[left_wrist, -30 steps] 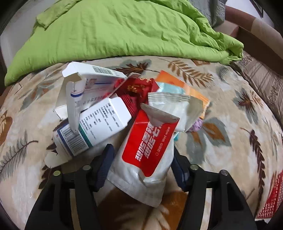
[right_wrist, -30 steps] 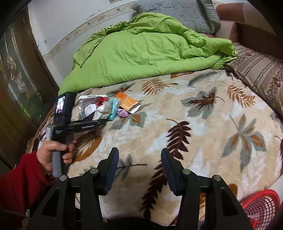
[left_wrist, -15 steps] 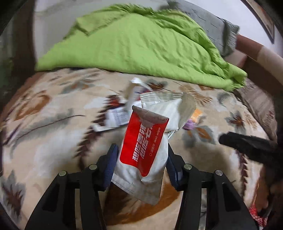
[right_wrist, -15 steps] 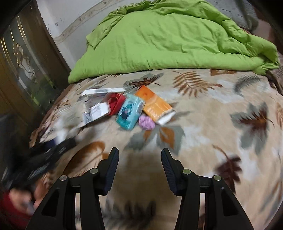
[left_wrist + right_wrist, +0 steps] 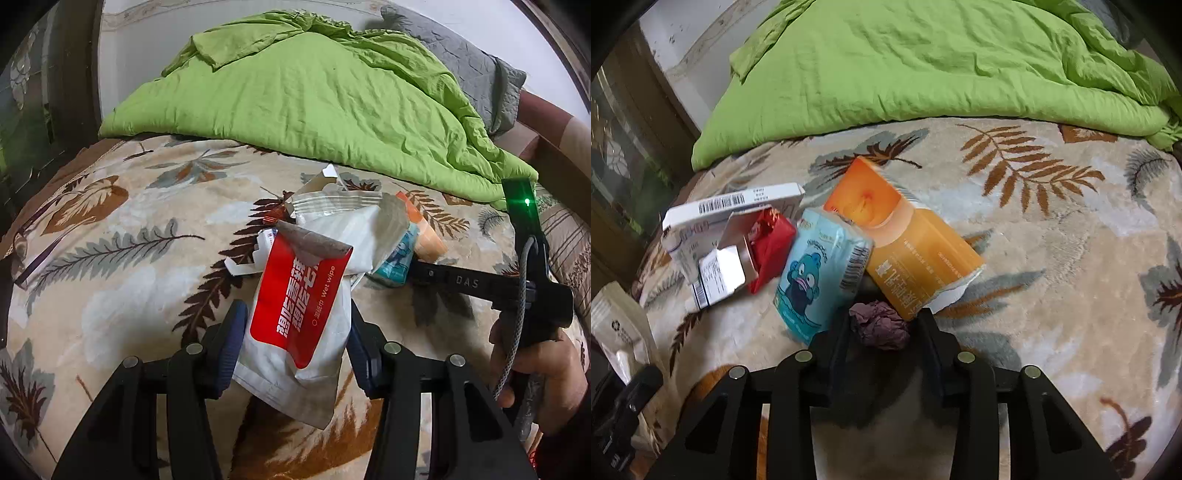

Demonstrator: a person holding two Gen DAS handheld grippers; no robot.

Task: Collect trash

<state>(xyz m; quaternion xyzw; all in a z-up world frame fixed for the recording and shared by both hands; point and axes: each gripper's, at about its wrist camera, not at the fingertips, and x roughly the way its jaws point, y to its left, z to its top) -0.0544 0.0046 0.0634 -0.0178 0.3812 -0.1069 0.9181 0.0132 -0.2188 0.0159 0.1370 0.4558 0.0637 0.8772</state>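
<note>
Two grippers over leaf-print blanket (image 5: 1052,240). Left gripper (image 5: 293,343) clenched on red-and-white wet wipe packet (image 5: 299,314), lifted clear of bedding. Right gripper (image 5: 882,332) jaws closing around crumpled purple wrapper (image 5: 881,328), beside blue tissue pack (image 5: 820,273) and orange pack (image 5: 908,240); pad contact unclear.

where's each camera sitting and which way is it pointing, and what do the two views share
Left wrist view: on the left gripper, looking down along its fingers across the bed; it is shut on the wet wipe packet; a hand holding the right gripper's handle shows at right.
Right wrist view: on the right gripper, angled down at the trash pile; its jaws are closing around the purple wad.
Shared: green quilt, blue tissue pack, orange packet.
</note>
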